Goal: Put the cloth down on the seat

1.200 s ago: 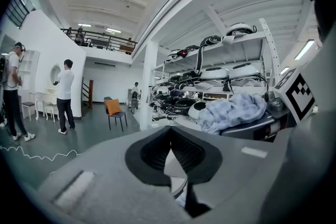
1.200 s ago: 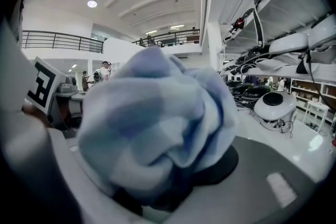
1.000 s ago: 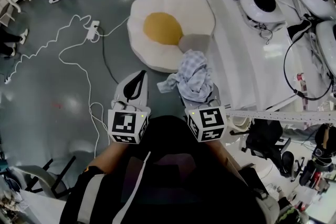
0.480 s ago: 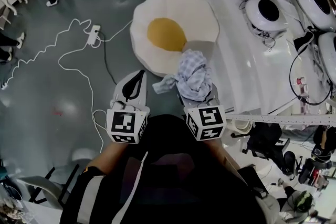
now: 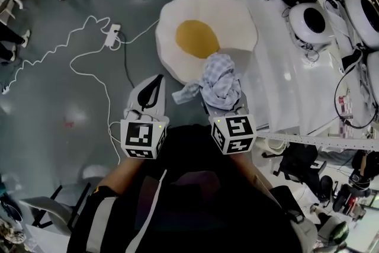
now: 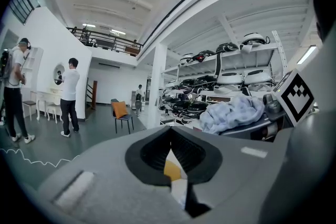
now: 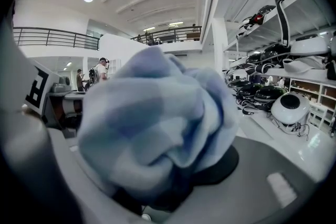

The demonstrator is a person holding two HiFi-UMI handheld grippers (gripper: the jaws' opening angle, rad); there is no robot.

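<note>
**Cloth gripped, seat lying just ahead**

The right gripper (image 5: 225, 108) is holding the bunched checked cloth (image 5: 220, 81), its jaws standing fairly wide and pressing on the thick wad. The left gripper (image 5: 157, 82) is hanging beside it, jaws together and empty. The egg-shaped seat (image 5: 204, 32) is lying on the floor ahead of both grippers, below the cloth. This is looking like the carry stage. Next, the right gripper is needing to get over the seat's yellow middle, lower, and open wider to let the cloth go.
</note>
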